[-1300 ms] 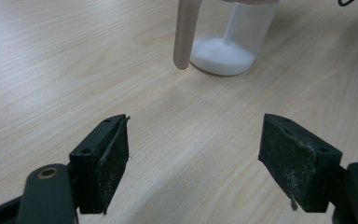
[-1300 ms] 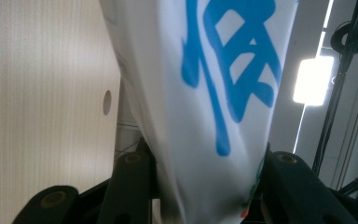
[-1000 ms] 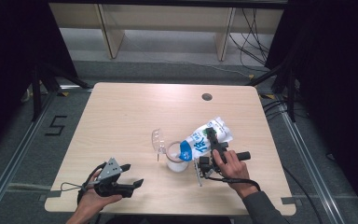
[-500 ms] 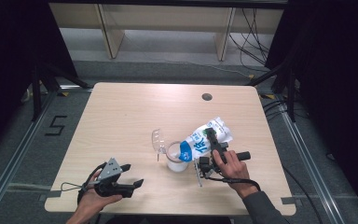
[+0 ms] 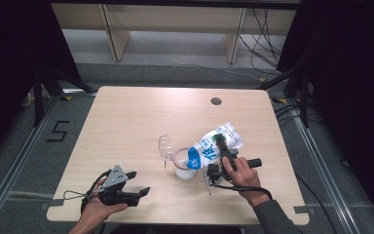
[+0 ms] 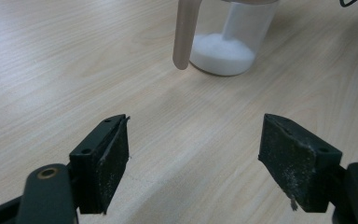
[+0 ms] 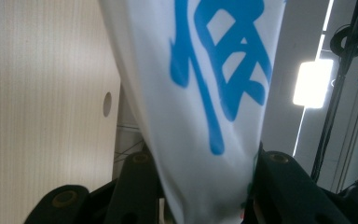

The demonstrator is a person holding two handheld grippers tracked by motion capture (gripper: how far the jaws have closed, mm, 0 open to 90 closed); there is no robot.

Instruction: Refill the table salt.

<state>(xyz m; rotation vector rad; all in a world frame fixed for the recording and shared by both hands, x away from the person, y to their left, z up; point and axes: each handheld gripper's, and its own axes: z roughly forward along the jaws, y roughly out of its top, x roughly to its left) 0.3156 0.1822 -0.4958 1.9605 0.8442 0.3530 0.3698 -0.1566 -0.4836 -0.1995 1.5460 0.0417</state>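
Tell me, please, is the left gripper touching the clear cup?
Apart. The left gripper view shows the left gripper open, with bare table between its jaws and the clear cup.

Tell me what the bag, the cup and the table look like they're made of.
Bag: likely thin plastic film, white with blue print; it creases and pinches between the right gripper's jaws. Cup: clear, smooth plastic by the look, since the white powder shows through its wall. Table: light wood-grain top, matte, possibly laminate rather than solid wood.
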